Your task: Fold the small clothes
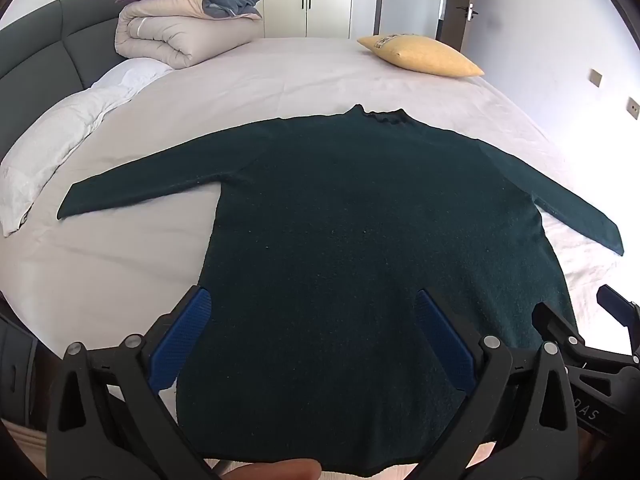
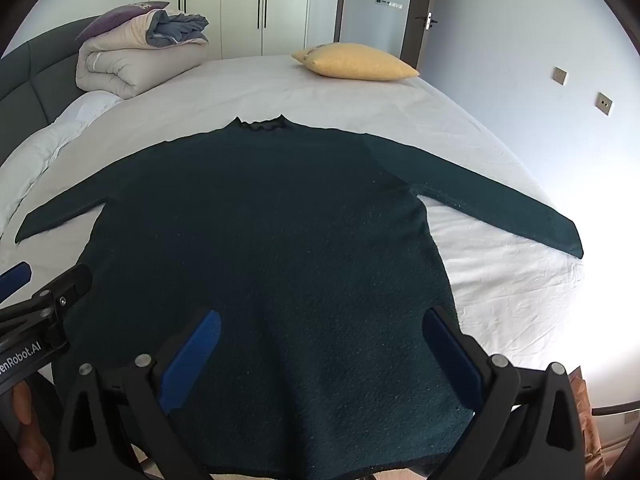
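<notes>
Here, a dark green sweater (image 1: 360,216) lies flat on the big bed (image 1: 280,76), front down or up I cannot tell, with both sleeves spread out to the sides and the neck pointing to the far end. The left gripper (image 1: 316,320) and the right gripper (image 2: 320,340) both hang over the bottom part of the sweater with their blue pads (image 2: 192,360) wide apart, holding nothing. Far off on the bed sit a yellow pillow (image 2: 356,62) and a rolled-up blanket (image 1: 176,28).
</notes>
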Demonstrator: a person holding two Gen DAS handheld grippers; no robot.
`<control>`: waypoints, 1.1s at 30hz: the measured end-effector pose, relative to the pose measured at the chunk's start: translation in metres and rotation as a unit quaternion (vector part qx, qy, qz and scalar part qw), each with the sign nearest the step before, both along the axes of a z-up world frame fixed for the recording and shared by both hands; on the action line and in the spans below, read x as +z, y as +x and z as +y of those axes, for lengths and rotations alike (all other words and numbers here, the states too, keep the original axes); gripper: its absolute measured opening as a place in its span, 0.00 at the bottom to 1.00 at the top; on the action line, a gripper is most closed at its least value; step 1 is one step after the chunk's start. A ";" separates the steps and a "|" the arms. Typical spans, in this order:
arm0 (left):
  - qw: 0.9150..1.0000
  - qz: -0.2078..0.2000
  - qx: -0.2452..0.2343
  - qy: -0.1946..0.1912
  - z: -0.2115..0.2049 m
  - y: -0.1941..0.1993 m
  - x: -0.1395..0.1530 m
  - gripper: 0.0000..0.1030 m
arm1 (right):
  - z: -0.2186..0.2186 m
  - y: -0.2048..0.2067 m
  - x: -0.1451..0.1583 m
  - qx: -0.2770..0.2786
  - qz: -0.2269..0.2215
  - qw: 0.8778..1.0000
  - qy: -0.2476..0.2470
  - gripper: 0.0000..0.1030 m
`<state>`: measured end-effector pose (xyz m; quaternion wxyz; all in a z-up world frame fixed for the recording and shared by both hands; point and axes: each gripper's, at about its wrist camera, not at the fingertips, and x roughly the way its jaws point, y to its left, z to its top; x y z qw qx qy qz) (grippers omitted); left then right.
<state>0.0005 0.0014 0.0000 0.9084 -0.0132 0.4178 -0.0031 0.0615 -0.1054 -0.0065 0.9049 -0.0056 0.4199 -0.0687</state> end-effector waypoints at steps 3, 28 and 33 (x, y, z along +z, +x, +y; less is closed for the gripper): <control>1.000 0.000 0.000 -0.001 0.000 0.000 0.000 1.00 | 0.000 0.001 -0.002 0.000 0.001 1.000 0.000 1.00; 1.000 -0.001 0.004 0.002 0.001 0.000 0.000 1.00 | 0.001 0.000 -0.007 0.001 0.005 1.000 -0.006 1.00; 1.000 -0.001 0.004 0.002 0.002 0.000 0.001 1.00 | 0.001 0.001 -0.007 0.001 0.005 1.000 -0.006 1.00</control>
